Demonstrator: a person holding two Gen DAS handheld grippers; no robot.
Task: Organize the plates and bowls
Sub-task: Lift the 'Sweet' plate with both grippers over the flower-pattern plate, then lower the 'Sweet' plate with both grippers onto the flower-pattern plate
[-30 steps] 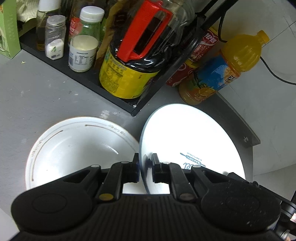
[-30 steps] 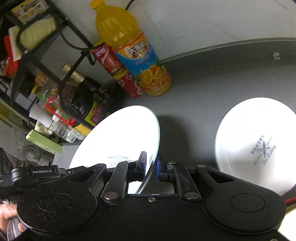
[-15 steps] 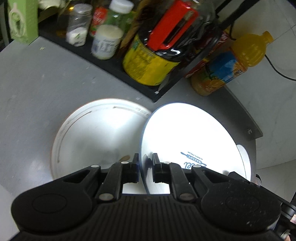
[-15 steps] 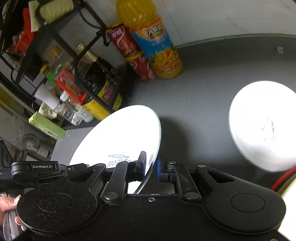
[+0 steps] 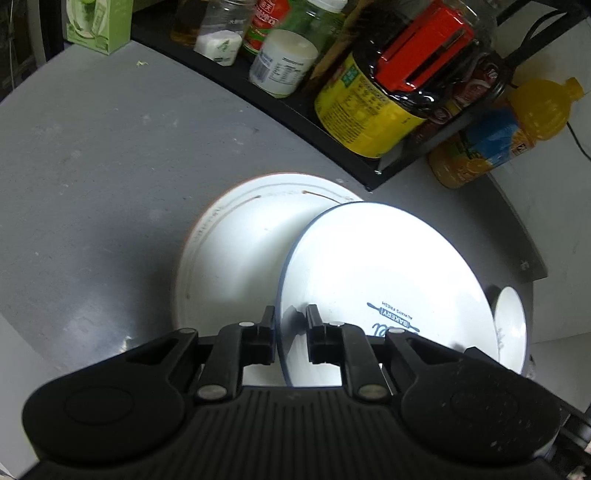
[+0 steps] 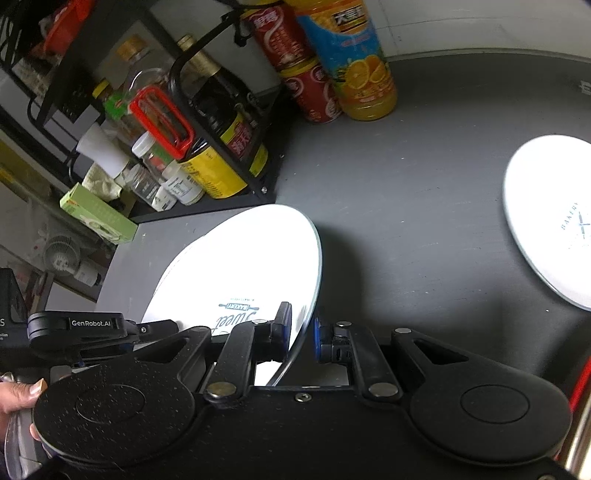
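A white plate (image 5: 369, 266) with a blue rim and a "Bakery" print is held tilted above the grey table. My left gripper (image 5: 291, 323) is shut on its near rim. My right gripper (image 6: 301, 328) is shut on the opposite rim of the same plate (image 6: 251, 258). The left tool's housing (image 6: 88, 325) shows beyond the plate in the right wrist view. Under the plate's left part sits a large white bowl (image 5: 236, 251) with a brown rim, partly covered by it. A second printed plate (image 6: 554, 229) lies flat on the table to the right and shows as a sliver (image 5: 511, 325) in the left wrist view.
A black rack (image 5: 354, 162) crowded with sauce bottles and jars stands just behind the bowl. An orange juice bottle (image 6: 354, 62) and red cans (image 6: 310, 92) stand beside it. A green box (image 5: 99, 22) is at the far left. A hand (image 6: 18, 395) grips the left tool.
Both grippers have carried the plate leftward, so it now overlaps the bowl. The flat plate on the right has slid farther toward the right edge of the right wrist view.
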